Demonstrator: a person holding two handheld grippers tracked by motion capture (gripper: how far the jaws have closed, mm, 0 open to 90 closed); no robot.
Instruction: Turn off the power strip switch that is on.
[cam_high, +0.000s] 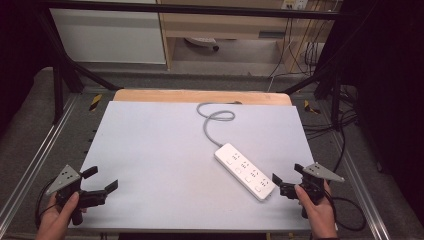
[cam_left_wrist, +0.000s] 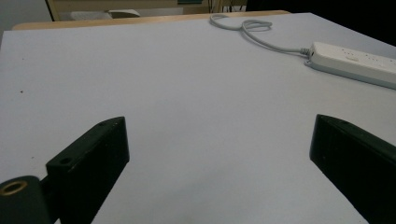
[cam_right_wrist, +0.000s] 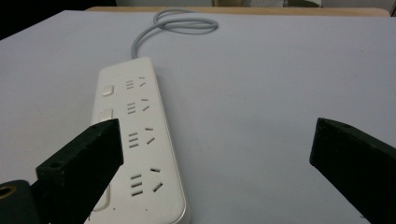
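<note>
High view: one white power strip lies diagonally on the grey table, right of centre, its near end just beside the right gripper but not touching. One grey cord runs from the strip's far end and makes a single loop near the table's back edge. Left gripper sits at the near-left corner, well apart from the strip, jaws spread, nothing between them. Right gripper jaws also spread, empty. One hand on each gripper: left hand, right hand. No containers on the table.

Left gripper view: two black jaws wide apart over bare table. Power strip at far right, cord looped behind it.

Right gripper view: jaws wide apart, strip lying lengthwise, partly behind the left-hand jaw. Four socket groups counted, with switch buttons along one side; two buttons are clearly visible, the rest hidden by the jaw. Cord loops at the far end.
</note>
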